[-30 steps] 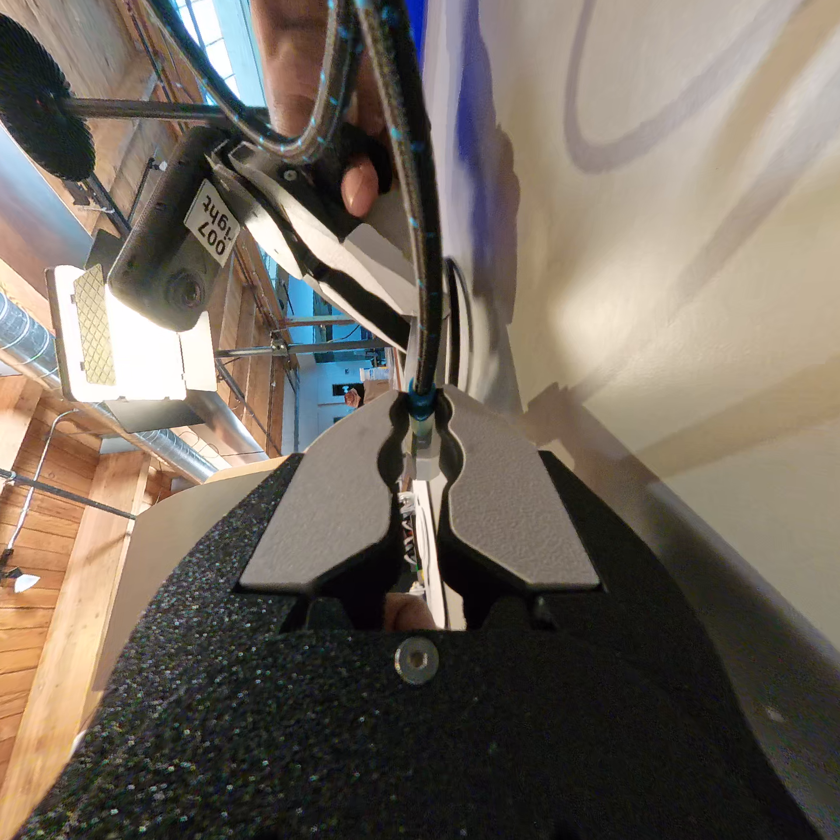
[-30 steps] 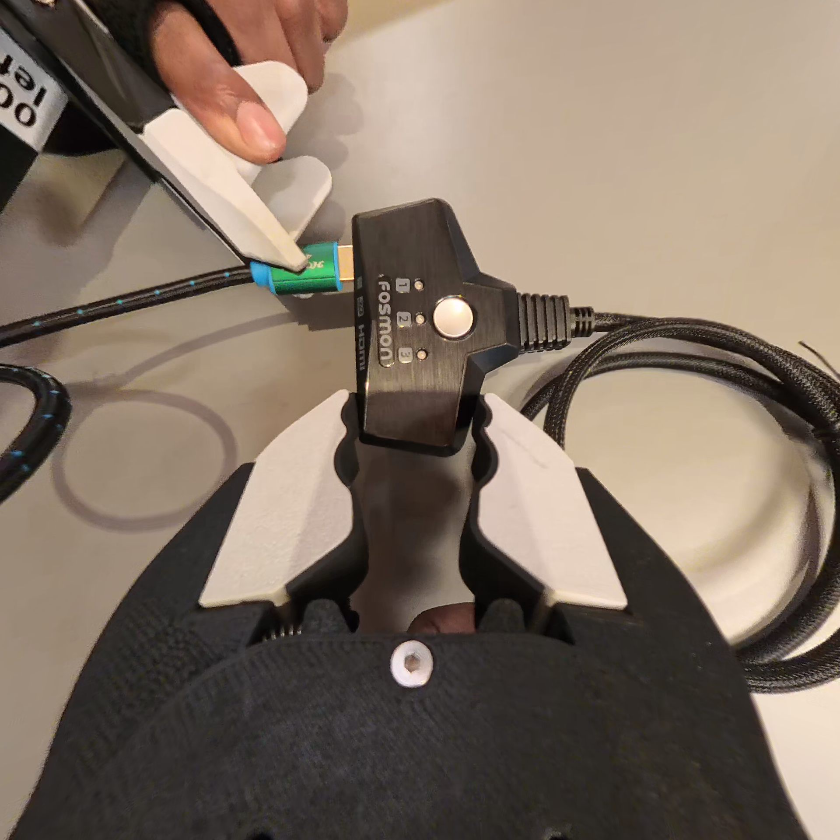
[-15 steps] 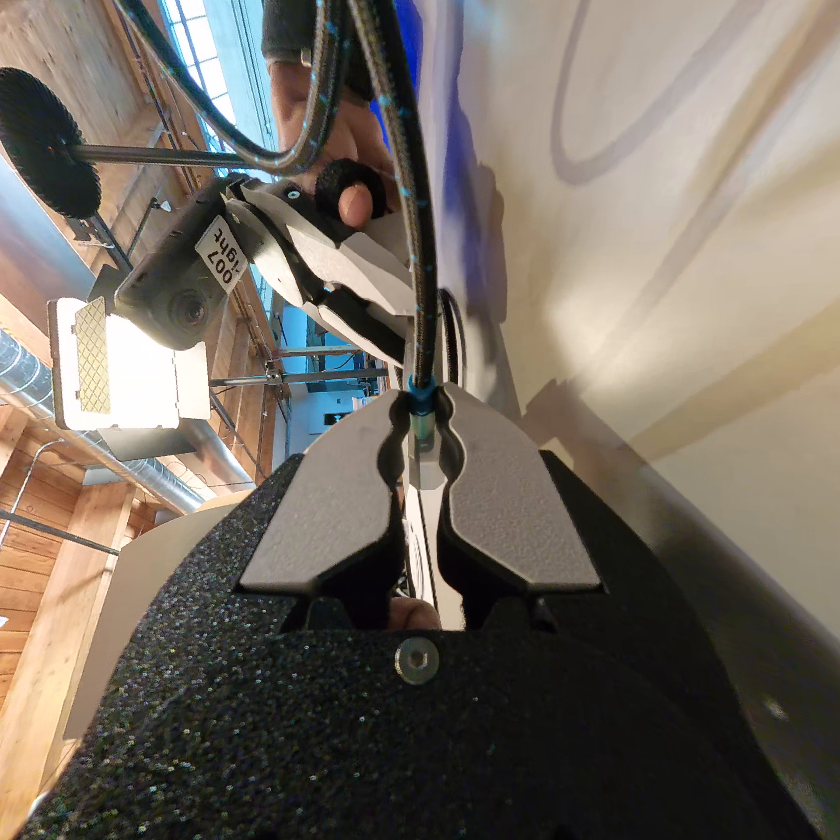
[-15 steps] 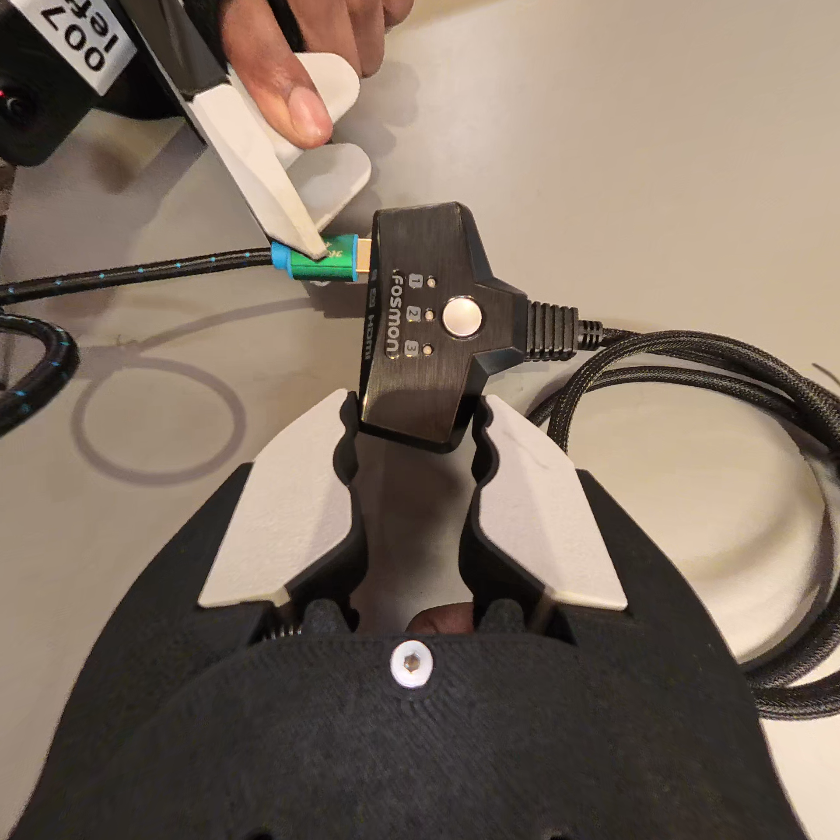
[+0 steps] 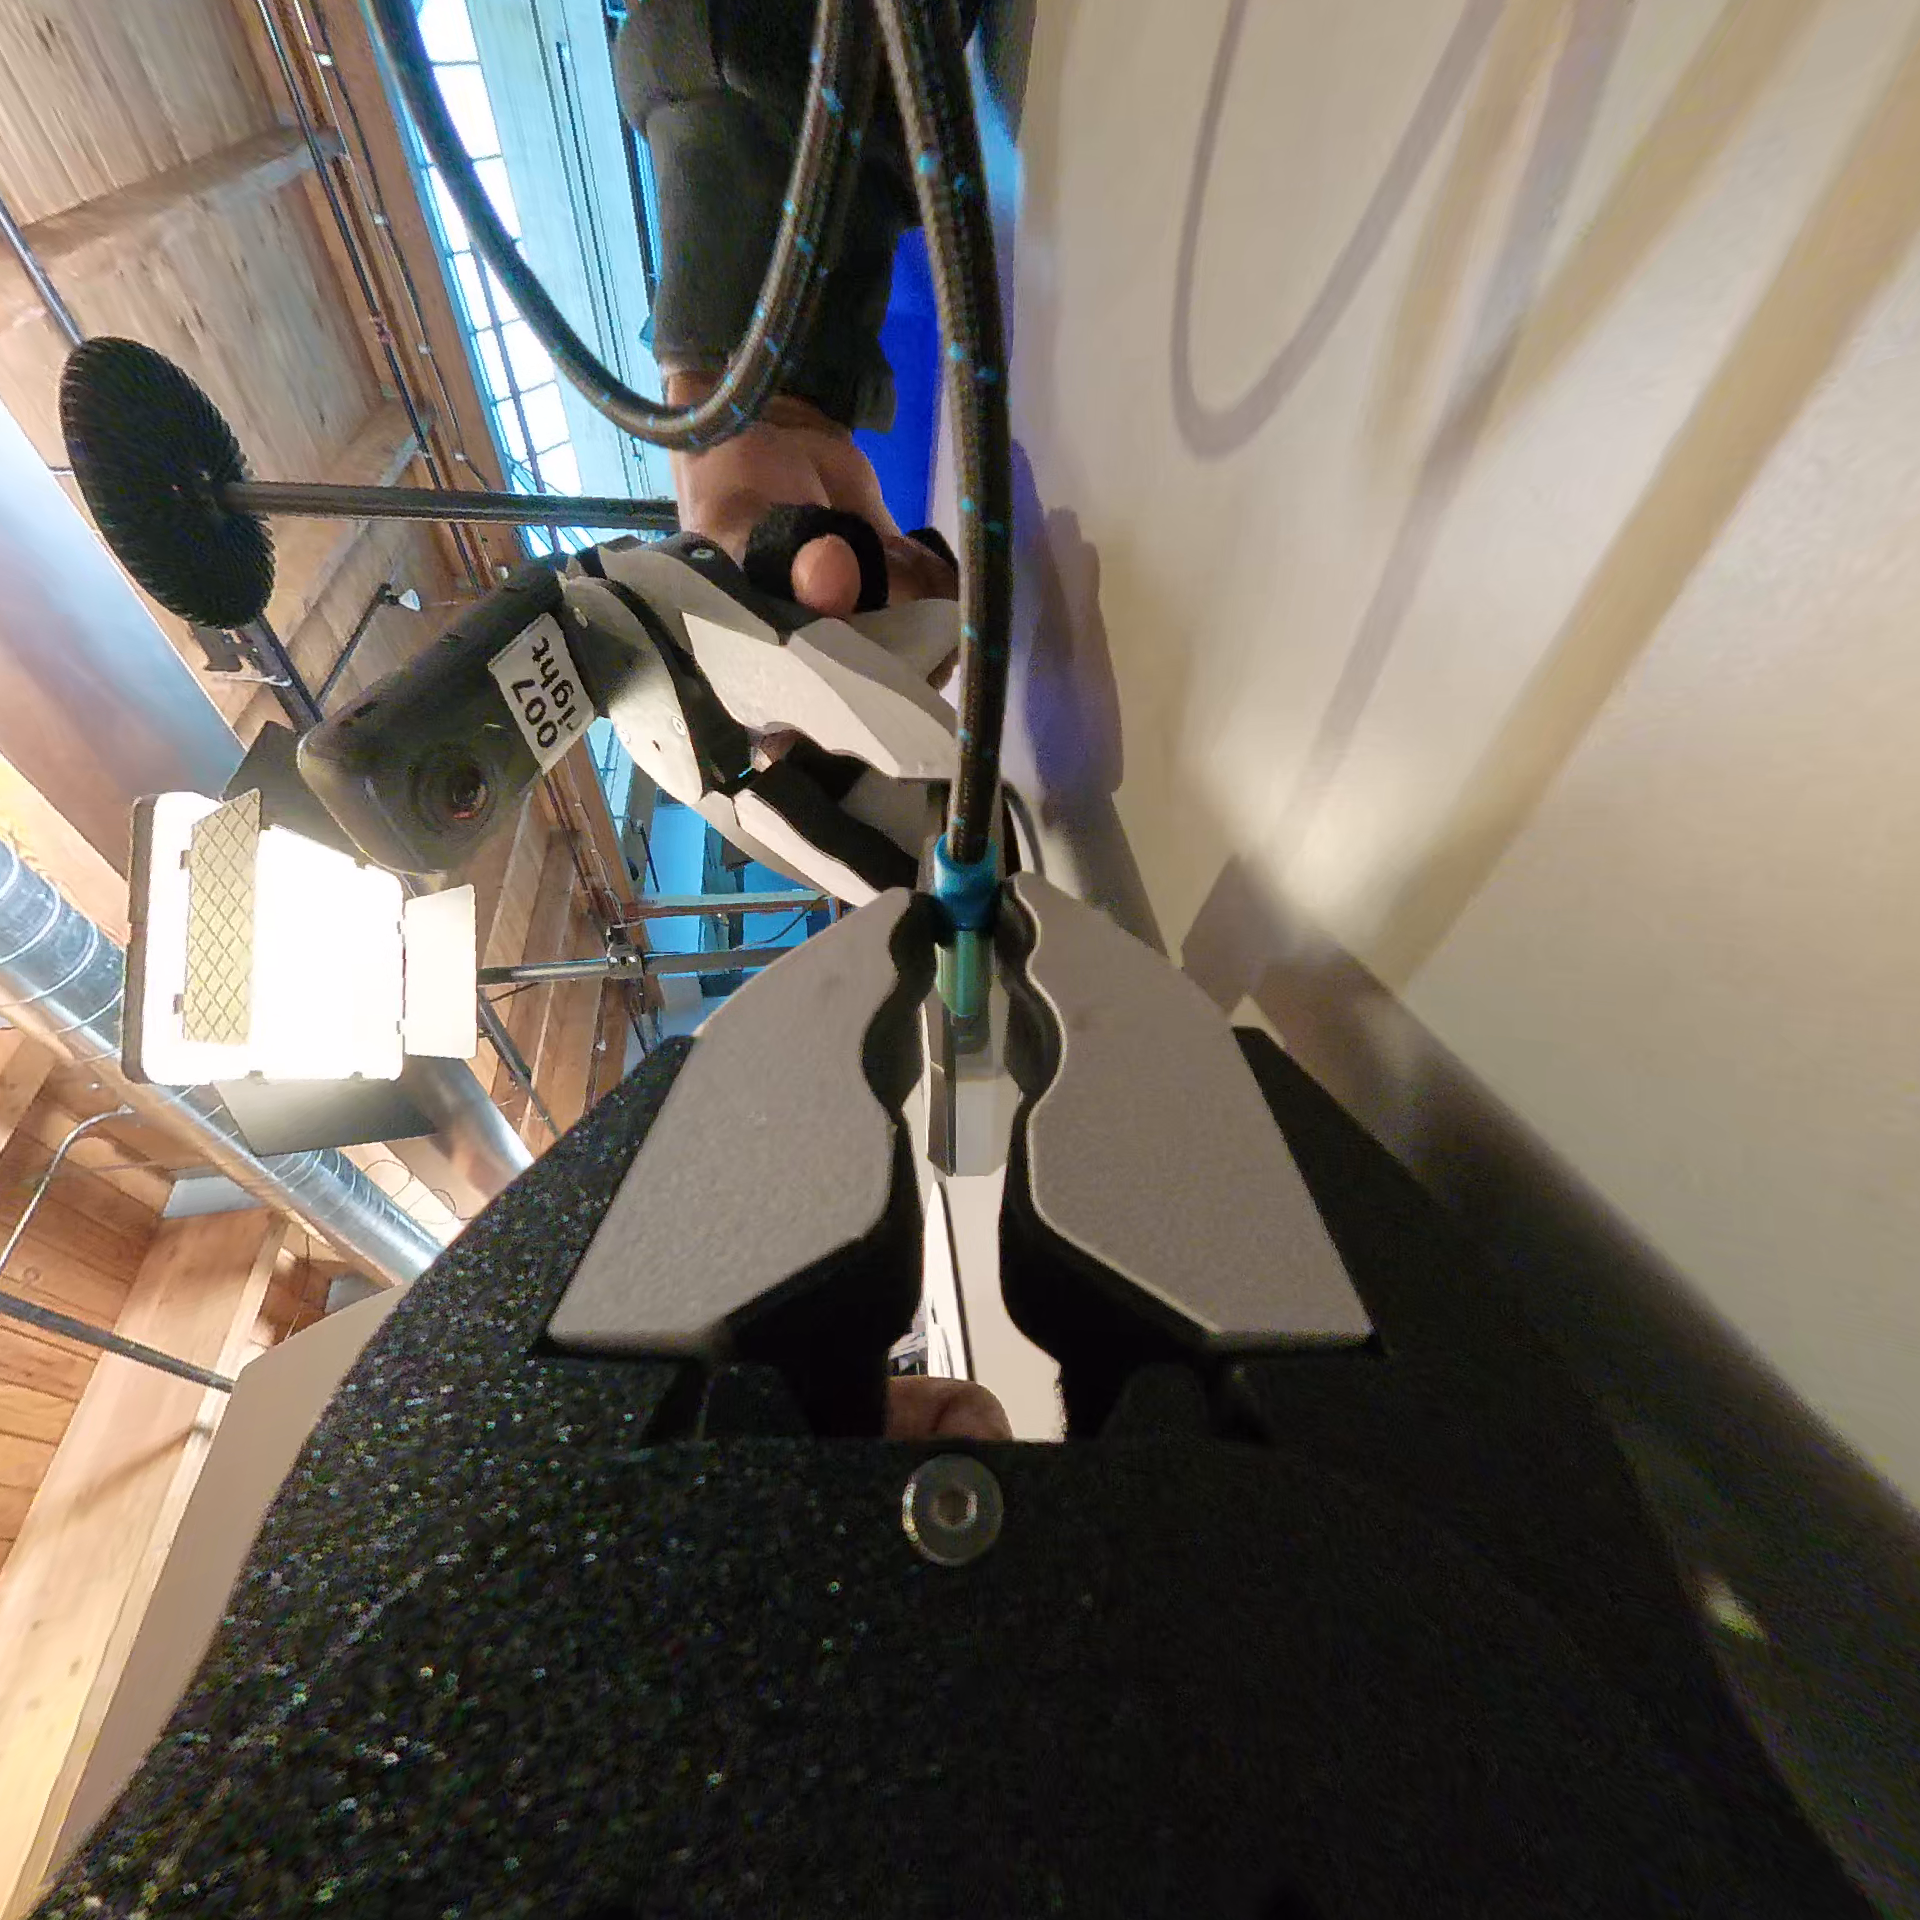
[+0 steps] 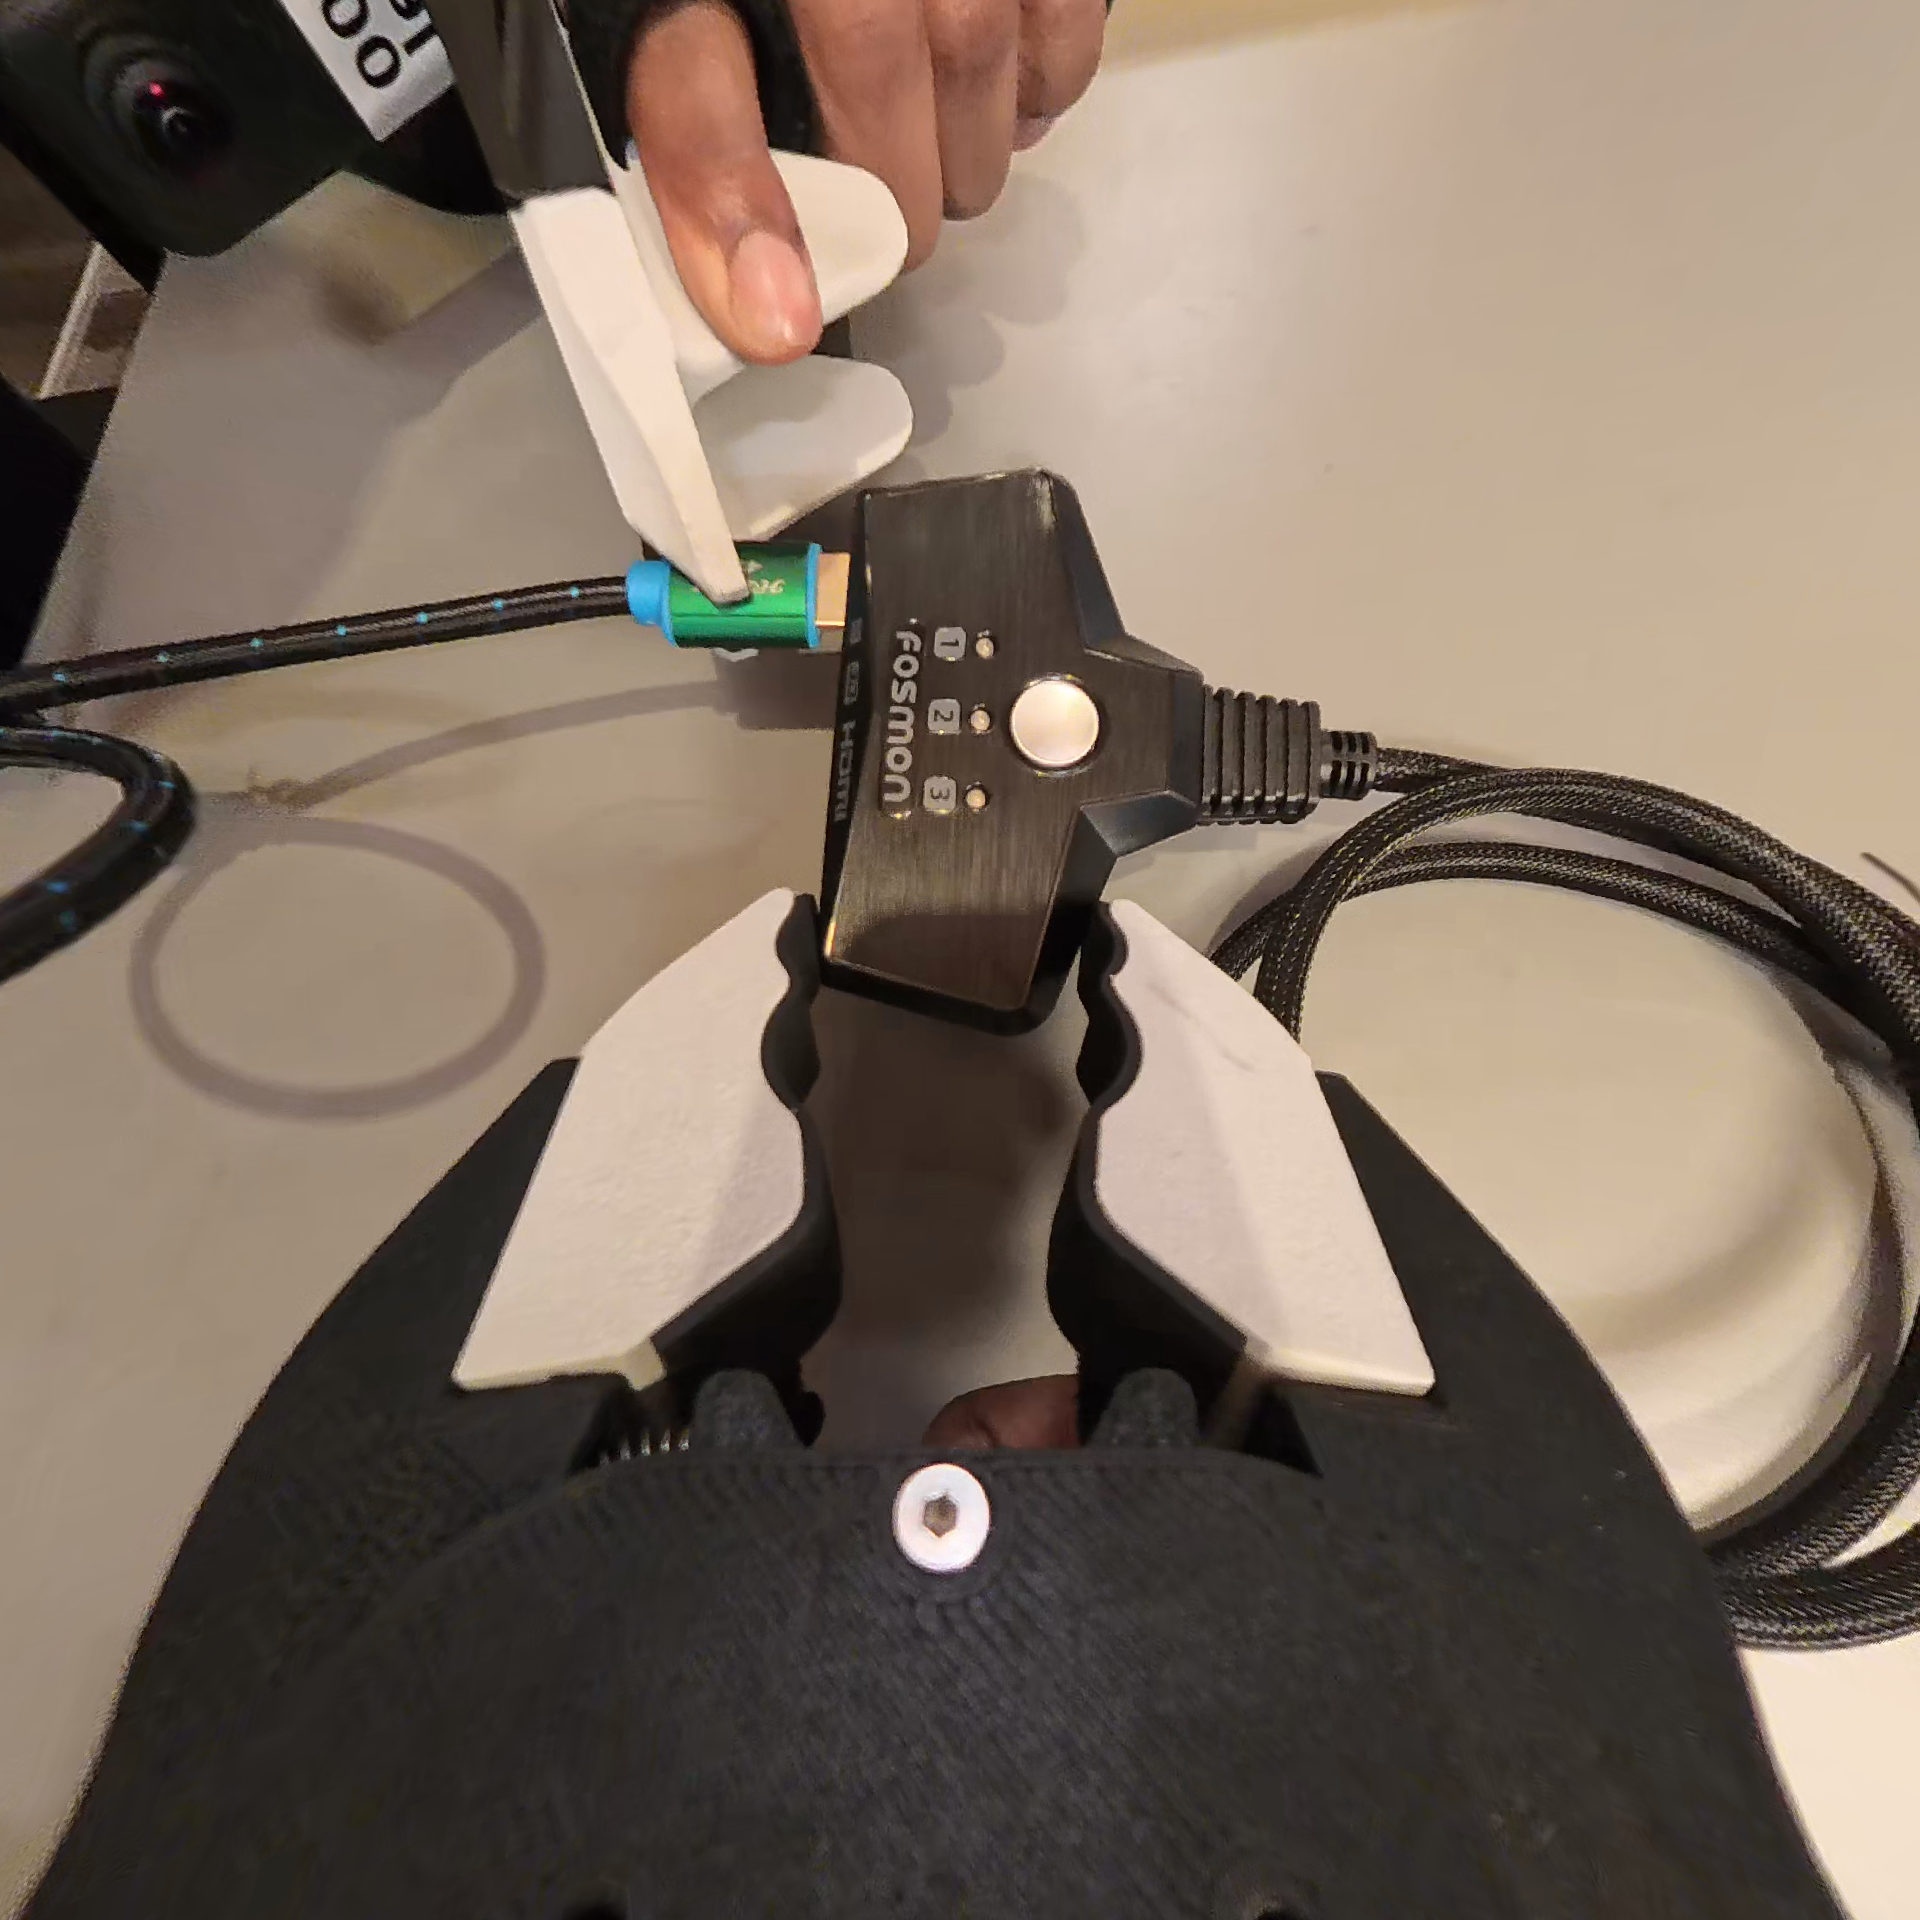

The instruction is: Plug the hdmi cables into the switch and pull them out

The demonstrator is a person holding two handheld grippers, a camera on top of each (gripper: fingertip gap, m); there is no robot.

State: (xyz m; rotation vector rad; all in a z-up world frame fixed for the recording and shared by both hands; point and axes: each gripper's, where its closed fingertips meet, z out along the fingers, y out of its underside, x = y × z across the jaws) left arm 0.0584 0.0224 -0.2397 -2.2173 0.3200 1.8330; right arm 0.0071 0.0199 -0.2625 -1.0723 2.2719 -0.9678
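In the right wrist view my right gripper is shut on the near end of the black HDMI switch, which lies flat on the pale table. A green HDMI plug with a blue collar sits at the switch's left side, at the far port, with a short gold tip still showing. The left gripper's white fingers pinch that plug from above. In the left wrist view my left gripper is shut on the green plug, and its braided cable runs away from it.
The switch's own thick black braided cable coils on the table at the right. A loop of the blue-flecked cable lies at the left beside a grey ring mark. A lit lamp shows in the left wrist view. The gap from one gripper's tips to the other's is roughly 6 centimeters.
The switch and plug have shifted right and lower in the right wrist view. The left gripper now stands steeper over the plug. The gold tip shows about as much as before.
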